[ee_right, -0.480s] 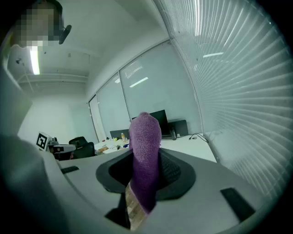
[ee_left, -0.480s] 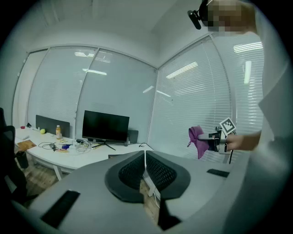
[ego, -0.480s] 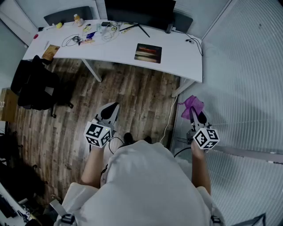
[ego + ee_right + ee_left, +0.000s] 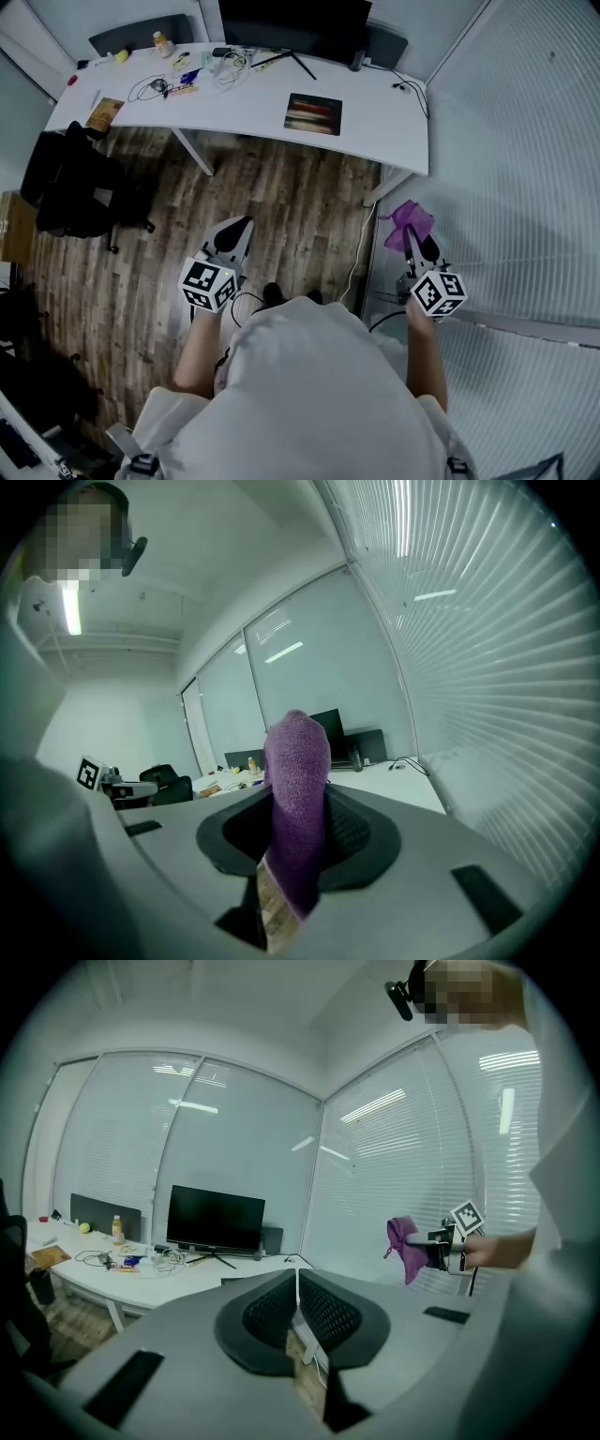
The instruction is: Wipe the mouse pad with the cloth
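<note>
Holding the cloth [image 4: 405, 223] pinched between the jaws of my right gripper [image 4: 417, 246], I have the purple fold standing up out of them, plain in the right gripper view. My left gripper [image 4: 232, 236] has its jaws together on nothing.

The mouse pad [image 4: 314, 113] lies on the white table [image 4: 394, 131] in the upper centre of the head view, well apart from both grippers, with a stretch of wooden floor [image 4: 291, 206] between. From my cloth hand, at the lower right, the pad lies up and to the left. Neither gripper looks clearly nearer to it. Its long axis runs left to right, along the table's near edge, and it sits close to that edge.

I judge the reach must go forward and leftward, then down flat onto the pad. Bare table top shows on both sides of it. The monitor [image 4: 295, 23] stands behind, and the cables [image 4: 187, 80] and small clutter lie toward the upper left. The blinds [image 4: 525, 187] close off my right side.
</note>
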Demonstrator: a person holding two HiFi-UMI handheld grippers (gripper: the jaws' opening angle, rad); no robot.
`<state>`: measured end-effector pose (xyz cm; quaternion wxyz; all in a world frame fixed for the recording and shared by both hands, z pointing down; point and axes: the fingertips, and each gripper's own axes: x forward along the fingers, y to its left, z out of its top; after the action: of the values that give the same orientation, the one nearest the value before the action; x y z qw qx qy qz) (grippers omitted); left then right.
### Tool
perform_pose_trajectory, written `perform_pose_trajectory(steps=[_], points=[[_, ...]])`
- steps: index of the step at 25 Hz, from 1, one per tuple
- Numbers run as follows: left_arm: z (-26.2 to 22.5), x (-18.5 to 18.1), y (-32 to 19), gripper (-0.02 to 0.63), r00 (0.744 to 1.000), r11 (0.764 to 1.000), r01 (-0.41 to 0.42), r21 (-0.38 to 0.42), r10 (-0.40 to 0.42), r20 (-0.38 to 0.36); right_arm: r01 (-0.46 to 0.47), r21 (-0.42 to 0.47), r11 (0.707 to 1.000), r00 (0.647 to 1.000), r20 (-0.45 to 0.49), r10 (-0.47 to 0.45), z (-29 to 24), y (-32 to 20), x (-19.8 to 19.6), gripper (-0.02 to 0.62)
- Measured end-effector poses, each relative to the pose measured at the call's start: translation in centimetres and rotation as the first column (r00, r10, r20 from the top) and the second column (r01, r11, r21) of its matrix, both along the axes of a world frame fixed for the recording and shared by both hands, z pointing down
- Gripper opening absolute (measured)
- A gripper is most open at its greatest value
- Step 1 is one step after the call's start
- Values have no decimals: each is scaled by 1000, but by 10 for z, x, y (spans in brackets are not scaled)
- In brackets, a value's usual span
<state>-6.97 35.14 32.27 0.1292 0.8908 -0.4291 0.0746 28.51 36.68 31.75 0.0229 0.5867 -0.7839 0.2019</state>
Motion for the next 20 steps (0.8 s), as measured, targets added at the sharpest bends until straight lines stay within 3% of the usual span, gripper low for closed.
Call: perform_pose_trajectory(steps=[20], points=[[23, -54, -27, 23, 995, 995, -95, -29, 96, 18, -53, -42, 998, 998, -28, 52, 20, -13, -65, 129]])
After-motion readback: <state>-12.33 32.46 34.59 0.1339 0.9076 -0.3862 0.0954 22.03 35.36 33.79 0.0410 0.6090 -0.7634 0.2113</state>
